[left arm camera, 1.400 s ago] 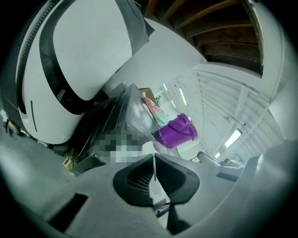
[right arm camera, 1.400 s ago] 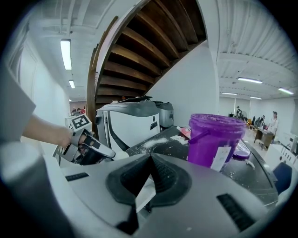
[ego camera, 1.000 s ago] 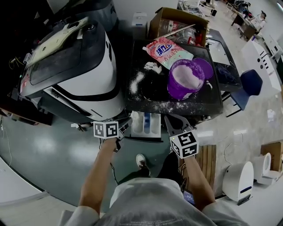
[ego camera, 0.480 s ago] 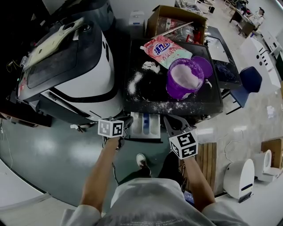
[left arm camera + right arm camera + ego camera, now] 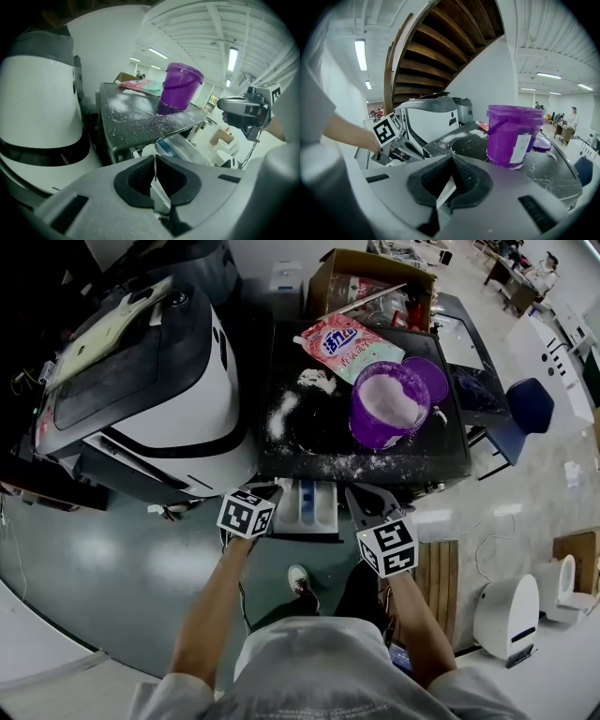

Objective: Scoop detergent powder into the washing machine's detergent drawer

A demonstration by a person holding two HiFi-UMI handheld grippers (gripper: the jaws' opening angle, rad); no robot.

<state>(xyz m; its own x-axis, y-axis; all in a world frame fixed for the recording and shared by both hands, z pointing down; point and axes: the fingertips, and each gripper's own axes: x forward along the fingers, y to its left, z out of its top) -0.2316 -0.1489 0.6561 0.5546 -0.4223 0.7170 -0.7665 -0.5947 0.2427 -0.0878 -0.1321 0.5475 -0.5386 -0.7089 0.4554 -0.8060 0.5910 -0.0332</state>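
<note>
Evidently no powder is being carried at this moment, so the step in hand is judged to be the approach before a scoop is taken. The detergent drawer (image 5: 307, 505) is seen pulled out from the front of the washing machine (image 5: 319, 442), below its dark top. The left gripper (image 5: 269, 490) is held just beside the drawer's left edge; whether the drawer is touched cannot be told. The right gripper (image 5: 362, 496) is held near the drawer's right side, apart from it.

For the step to be done well, the purple bucket (image 5: 389, 404) of powder, standing open on the machine's top behind the drawer, should be reached from above. A level measure should be lifted rather than a heaped one, and the load carried low over the open compartment before it is tipped, since spilled powder (image 5: 281, 416) is scattered across the top. No scoop can be made out.

The fingers of both grippers are seen clenched together with nothing between them, so they would have to be parted before anything is gripped.
</note>
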